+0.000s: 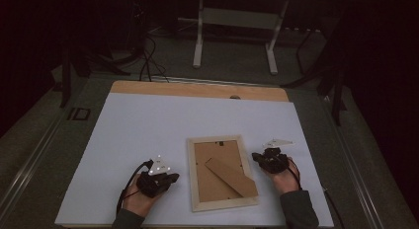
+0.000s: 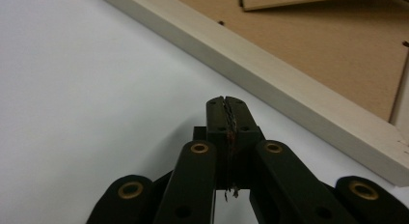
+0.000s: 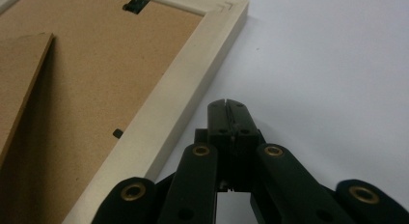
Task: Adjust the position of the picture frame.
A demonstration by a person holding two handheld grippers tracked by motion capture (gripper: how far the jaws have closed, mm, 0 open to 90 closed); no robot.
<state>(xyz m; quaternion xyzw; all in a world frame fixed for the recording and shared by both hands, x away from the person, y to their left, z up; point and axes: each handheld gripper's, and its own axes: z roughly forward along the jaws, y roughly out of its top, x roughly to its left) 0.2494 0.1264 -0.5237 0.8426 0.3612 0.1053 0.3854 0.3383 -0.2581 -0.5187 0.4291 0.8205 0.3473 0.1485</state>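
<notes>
1. flanking the picture frame with both grippers; it lies face down on the white table, stand flap up.
2. our left gripper sits near the frame's left rail, jaws clenched on nothing.
3. our right gripper sits just beside the right rail, jaws clenched too, nothing held.

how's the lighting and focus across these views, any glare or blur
High view: dim, room behind the table nearly black, frame soft. Left gripper view: bright, even, no glare; left gripper sharp, frame corner slightly soft. Right gripper view: right gripper sharp, faint shadow along the frame's edge.
</notes>
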